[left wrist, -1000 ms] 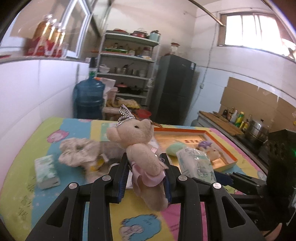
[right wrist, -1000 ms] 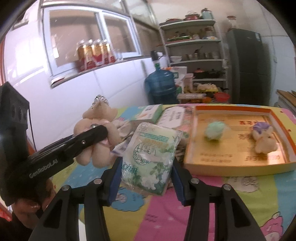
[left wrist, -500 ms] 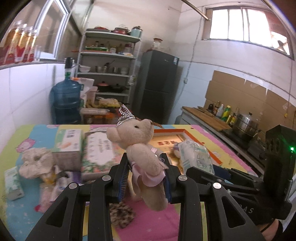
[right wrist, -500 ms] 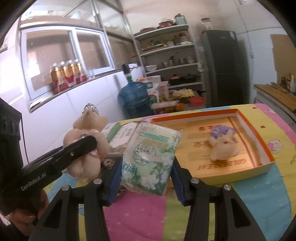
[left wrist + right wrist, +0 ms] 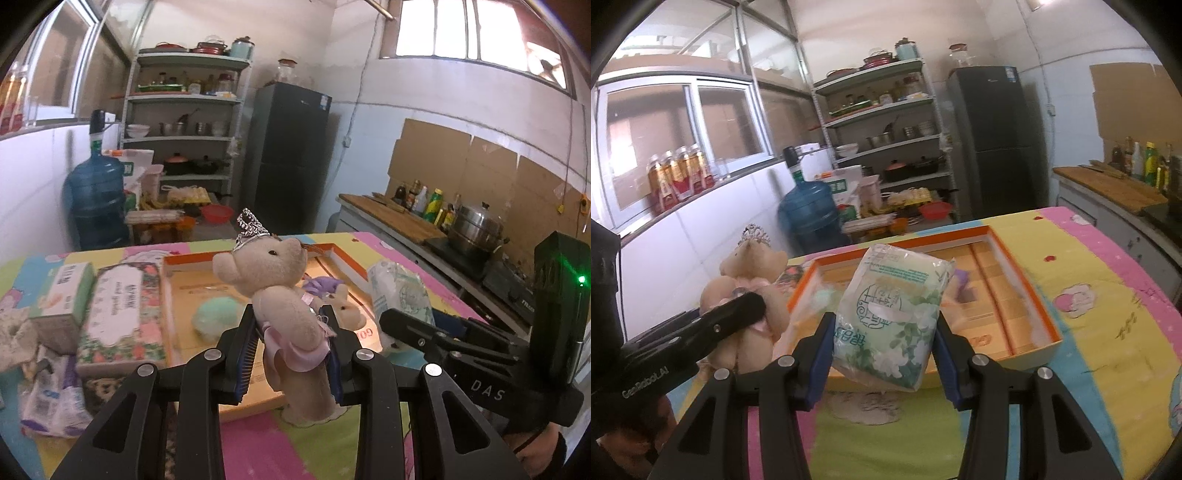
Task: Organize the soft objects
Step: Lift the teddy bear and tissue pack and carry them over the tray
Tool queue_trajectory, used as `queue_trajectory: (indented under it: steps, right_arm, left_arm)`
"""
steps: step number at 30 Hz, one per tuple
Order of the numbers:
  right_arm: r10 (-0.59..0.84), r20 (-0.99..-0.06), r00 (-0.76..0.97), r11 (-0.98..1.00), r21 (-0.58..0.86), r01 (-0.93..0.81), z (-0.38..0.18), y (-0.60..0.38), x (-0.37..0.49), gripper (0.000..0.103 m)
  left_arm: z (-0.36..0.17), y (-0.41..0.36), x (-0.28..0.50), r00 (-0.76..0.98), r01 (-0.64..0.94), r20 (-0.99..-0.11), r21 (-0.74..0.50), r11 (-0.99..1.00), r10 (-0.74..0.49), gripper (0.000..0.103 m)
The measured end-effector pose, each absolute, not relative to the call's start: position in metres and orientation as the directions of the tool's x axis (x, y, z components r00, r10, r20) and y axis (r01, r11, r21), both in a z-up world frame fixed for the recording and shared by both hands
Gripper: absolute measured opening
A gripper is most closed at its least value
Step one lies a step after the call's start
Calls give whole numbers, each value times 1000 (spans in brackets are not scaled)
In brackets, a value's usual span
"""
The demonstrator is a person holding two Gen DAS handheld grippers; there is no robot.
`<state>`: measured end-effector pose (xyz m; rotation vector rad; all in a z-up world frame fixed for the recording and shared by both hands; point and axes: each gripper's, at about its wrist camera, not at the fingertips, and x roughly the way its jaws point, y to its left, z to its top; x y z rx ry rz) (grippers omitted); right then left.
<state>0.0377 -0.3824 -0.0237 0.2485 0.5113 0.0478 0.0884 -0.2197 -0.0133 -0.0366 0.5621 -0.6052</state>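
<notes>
My left gripper (image 5: pixel 291 350) is shut on a beige teddy bear (image 5: pixel 280 295) with a silver crown and pink skirt, held in the air just before the orange-rimmed tray (image 5: pixel 173 258). My right gripper (image 5: pixel 884 354) is shut on a green-and-white tissue pack (image 5: pixel 890 314), also over the tray's near edge (image 5: pixel 1049 341). Inside the tray lie a pale green fluffy ball (image 5: pixel 216 317) and a small plush with a purple hat (image 5: pixel 332 291). The bear (image 5: pixel 750 269) and left gripper (image 5: pixel 701 332) show at the left of the right wrist view; the tissue pack (image 5: pixel 399 291) shows at the right of the left wrist view.
Left of the tray lie a floral wipes pack (image 5: pixel 122 314), a green-white tissue box (image 5: pixel 62 295), plastic-wrapped packs (image 5: pixel 51 398) and a fuzzy cloth (image 5: pixel 11 332) on the colourful tablecloth (image 5: pixel 1108 332). A blue water jug (image 5: pixel 96 206), shelves and a dark fridge (image 5: pixel 291 158) stand behind.
Both grippers have swept right across the table with their loads, from the pile of packs to the tray, which now sits right in front of them. Grips unchanged.
</notes>
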Motion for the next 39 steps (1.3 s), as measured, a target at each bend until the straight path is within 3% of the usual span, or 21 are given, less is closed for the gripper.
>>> queue_trajectory:
  steps: [15, 39]
  right_arm:
    - [24, -512, 859, 970, 221, 105, -39, -436, 61, 50]
    - [76, -576, 814, 971, 229, 72, -63, -450, 102, 50]
  left_arm:
    - [-41, -273, 127, 623, 543, -568, -182, 820, -538, 33]
    - [-78, -297, 169, 565, 509, -658, -196, 838, -497, 35]
